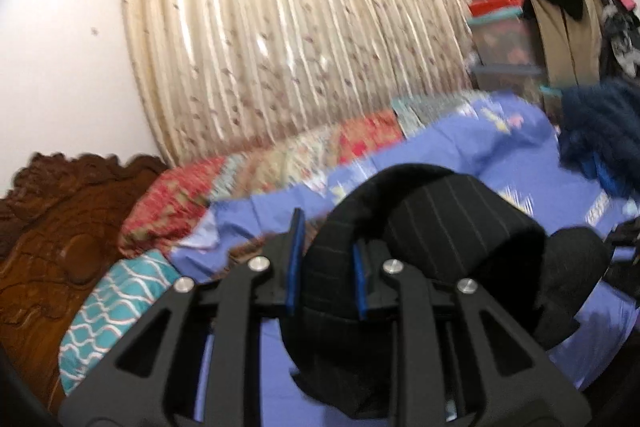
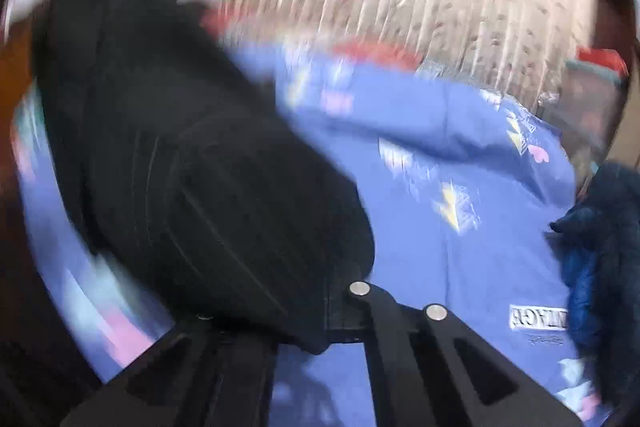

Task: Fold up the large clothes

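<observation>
The left gripper (image 1: 326,263) is clamped on a bunched fold of the black pinstriped garment (image 1: 432,227), its blue pads pressing the cloth from both sides above the blue patterned bedsheet (image 1: 460,147). The right gripper (image 2: 340,323) is blurred and half buried under the same dark cloth; its jaws have closed fully, apparently on the fabric. Cream pleated curtains (image 1: 280,27) hang behind the bed.

We can find only one piece of lettering: a white rectangular printed block (image 2: 538,317) on the blue bedsheet (image 2: 460,267), at the near right of the right wrist view. Its dark capitals appear mirrored and blurred, so we cannot read a word. Nothing else carries legible text.
</observation>
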Available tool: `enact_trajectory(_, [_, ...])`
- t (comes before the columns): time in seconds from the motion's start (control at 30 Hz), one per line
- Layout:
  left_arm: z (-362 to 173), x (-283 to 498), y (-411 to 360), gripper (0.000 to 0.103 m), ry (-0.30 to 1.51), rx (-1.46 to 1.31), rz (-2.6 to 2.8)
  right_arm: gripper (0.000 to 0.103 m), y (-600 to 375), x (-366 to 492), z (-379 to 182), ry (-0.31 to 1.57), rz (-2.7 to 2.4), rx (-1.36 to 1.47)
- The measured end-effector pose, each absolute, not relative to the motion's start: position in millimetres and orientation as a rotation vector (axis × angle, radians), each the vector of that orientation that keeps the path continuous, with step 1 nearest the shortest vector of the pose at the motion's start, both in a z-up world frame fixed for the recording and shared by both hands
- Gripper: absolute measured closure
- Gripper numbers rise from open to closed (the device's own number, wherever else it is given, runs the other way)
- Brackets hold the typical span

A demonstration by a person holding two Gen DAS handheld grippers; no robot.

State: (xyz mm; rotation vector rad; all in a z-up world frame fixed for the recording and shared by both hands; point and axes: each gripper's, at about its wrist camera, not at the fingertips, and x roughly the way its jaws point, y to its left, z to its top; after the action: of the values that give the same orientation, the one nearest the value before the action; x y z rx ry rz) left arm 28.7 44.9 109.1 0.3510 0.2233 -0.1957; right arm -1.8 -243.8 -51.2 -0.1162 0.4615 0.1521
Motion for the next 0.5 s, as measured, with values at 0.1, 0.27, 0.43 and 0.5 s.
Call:
enact_trajectory(0.1, [160,0,67,0.083,0.107,0.260,-0.165,0.085,-254,-26,27,0.317,0.216,-0.026])
enact_trajectory(0.27, [246,-47,106,0.083,-0.082,0.106,-0.160,0.085,-250,-78,155,0.109,0.271,-0.050])
enact_trajectory(0.43, [293,-71,112,0.083,-0.166,0.078,-0.198,0.085,-250,-116,227,0.007,0.273,-0.082])
enact_trajectory(0.5, [302,-75,107,0.087,-0.204,0.081,-0.197,0.085,-249,-124,249,-0.009,0.280,-0.072])
